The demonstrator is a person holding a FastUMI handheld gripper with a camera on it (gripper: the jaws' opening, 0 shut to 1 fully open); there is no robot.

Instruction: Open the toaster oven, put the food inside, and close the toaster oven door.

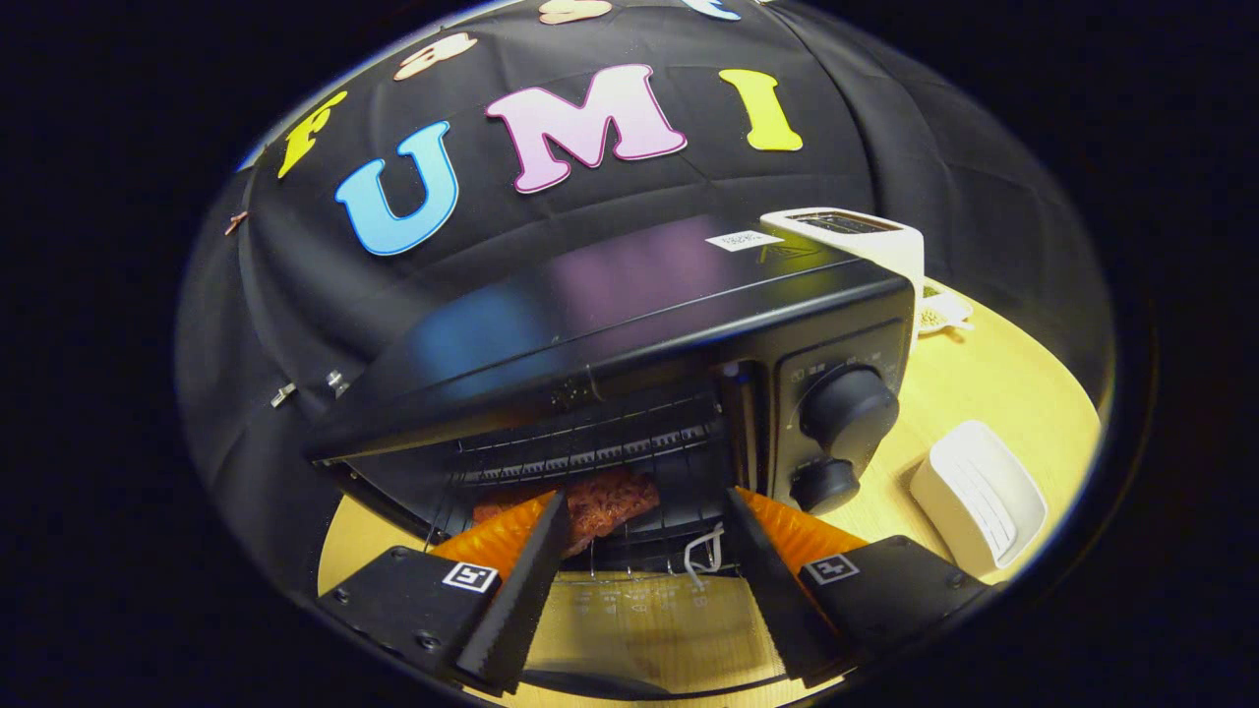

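The desk carries the toaster oven, which stands with its door dropped flat toward the tongs, the glass lying just under and between the two fingers. Inside the toaster oven, on the wire rack level, sits the food, a reddish-brown slab just beyond the left finger and touching neither finger. To the right of the toaster oven's two knobs lies a white ribbed dish, and behind its right corner stands a white toaster. The tongs are spread wide and pinch nothing, their tips at the mouth of the toaster oven. By my judgement the opening and the loading are done, and the step in hand is the release and retreat. The next move calls for drawing the tongs back clear of the opening, getting under the front edge of the door, and swinging it up until it shuts against the toaster oven.
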